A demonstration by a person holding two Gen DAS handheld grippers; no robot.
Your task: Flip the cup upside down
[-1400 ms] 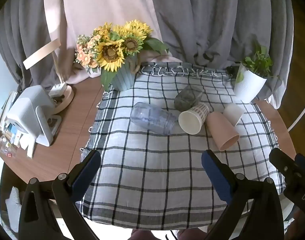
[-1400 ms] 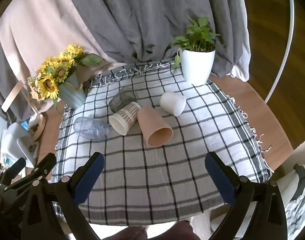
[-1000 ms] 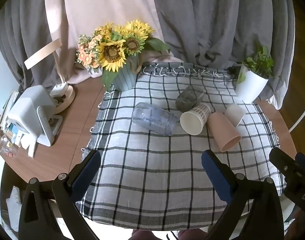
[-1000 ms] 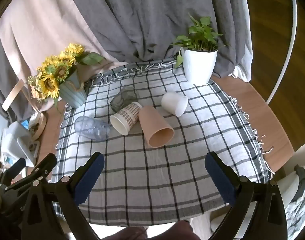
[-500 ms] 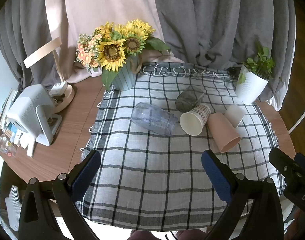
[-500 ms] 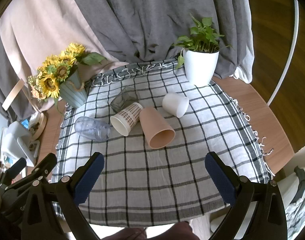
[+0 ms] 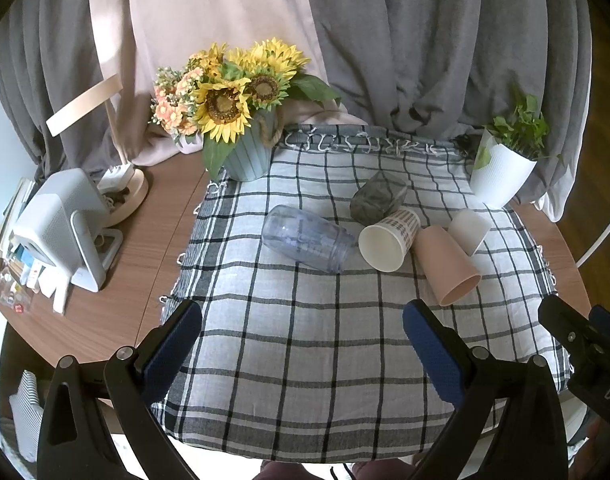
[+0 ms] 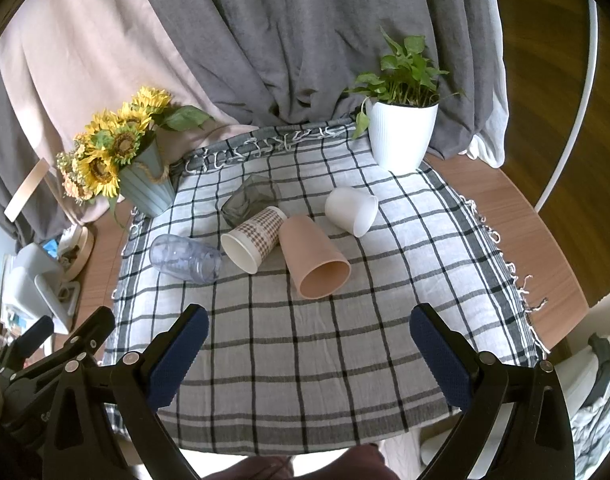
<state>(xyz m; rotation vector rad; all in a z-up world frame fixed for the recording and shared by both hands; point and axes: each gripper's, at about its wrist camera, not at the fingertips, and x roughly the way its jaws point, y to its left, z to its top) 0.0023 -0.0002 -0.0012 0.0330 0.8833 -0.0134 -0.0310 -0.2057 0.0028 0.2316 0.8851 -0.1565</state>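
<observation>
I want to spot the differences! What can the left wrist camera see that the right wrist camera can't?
Only the left wrist view shows the whole white machine on the bare wood, with the small clutter beside it. Only the right wrist view shows the wood past the cloth's right edge and the white things below the table. Both share the checked cloth, five cups lying on their sides, including the pink cup, the sunflowers, the potted plant, and an open gripper in front: left, right.
</observation>
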